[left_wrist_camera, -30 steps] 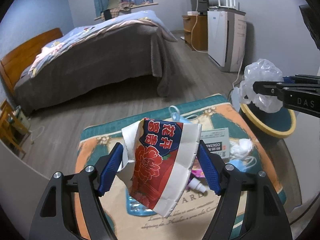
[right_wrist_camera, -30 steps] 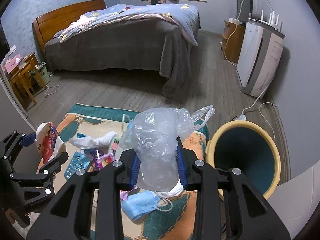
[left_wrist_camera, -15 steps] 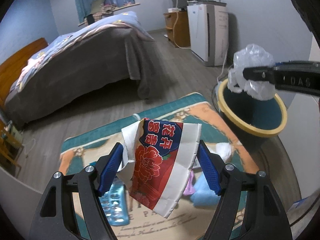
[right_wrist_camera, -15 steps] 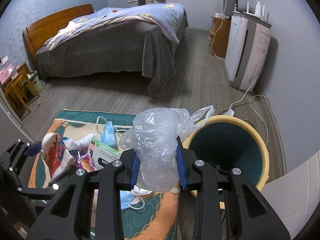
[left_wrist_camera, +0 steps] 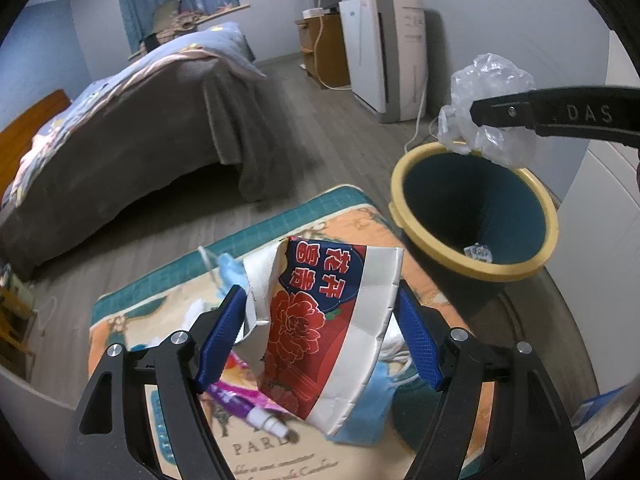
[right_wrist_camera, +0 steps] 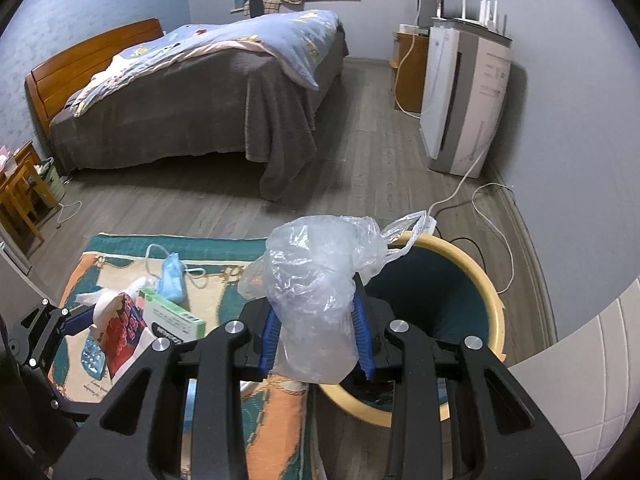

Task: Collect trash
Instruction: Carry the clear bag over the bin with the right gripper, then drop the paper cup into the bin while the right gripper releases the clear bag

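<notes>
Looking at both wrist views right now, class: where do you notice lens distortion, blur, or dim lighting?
Left wrist view: fisheye bends the bin rim, black corners frame the picture, the rug litter beneath the paper cup is slightly blurred. Right wrist view: walls curve, room light is dim and bluish, the plastic bag stays sharp.

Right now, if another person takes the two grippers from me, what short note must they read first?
Left gripper: shut on the crushed paper cup, held over the rug.
Right gripper: shut on the clear plastic bag, at the rim of the yellow-rimmed bin.
Done: both pieces are lifted; one small scrap lies in the bin.
Left: drop the bag, then the cup, into the bin. On the rug remain a blue face mask, a green-and-white box and more small litter.
</notes>
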A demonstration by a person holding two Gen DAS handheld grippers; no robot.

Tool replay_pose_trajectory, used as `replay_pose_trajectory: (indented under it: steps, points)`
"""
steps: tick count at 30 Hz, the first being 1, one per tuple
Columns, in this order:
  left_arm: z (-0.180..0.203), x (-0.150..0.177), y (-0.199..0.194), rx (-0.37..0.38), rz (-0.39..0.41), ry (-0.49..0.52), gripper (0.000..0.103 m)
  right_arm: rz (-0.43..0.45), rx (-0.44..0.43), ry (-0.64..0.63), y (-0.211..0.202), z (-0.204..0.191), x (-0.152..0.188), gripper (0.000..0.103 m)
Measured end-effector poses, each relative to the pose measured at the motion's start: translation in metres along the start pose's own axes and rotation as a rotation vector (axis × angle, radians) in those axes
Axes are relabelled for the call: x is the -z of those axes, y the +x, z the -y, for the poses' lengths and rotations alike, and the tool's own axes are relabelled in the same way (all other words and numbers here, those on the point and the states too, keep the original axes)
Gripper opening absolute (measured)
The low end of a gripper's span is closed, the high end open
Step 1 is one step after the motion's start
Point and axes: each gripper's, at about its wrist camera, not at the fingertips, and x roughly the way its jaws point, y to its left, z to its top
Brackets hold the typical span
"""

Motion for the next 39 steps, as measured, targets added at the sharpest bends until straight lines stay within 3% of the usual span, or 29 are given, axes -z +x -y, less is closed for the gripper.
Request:
replay_pose_trajectory:
  steps: [11,20,28,33,39]
  points:
    - [0.016,-0.006,0.01,0.027,-0.007,0.017,0.075,0.008,0.046,0.008,0.004,0.02,-0.003,0.031]
    - [0.041,-0.029,0.009,0.077,0.036,0.059,0.075,-0.021,0.102,0.079,0.026,0.068,-0.004,0.031]
    - [0.072,-0.048,0.03,0.164,0.043,0.113,0.075,-0.11,0.14,0.202,0.054,0.107,0.012,0.031]
    - [0.085,-0.053,0.051,0.223,0.015,0.11,0.075,-0.113,0.161,0.208,0.058,0.112,0.015,0.031]
    - [0.096,-0.065,0.073,0.217,0.024,0.155,0.075,-0.1,0.198,0.205,0.062,0.118,0.015,0.031]
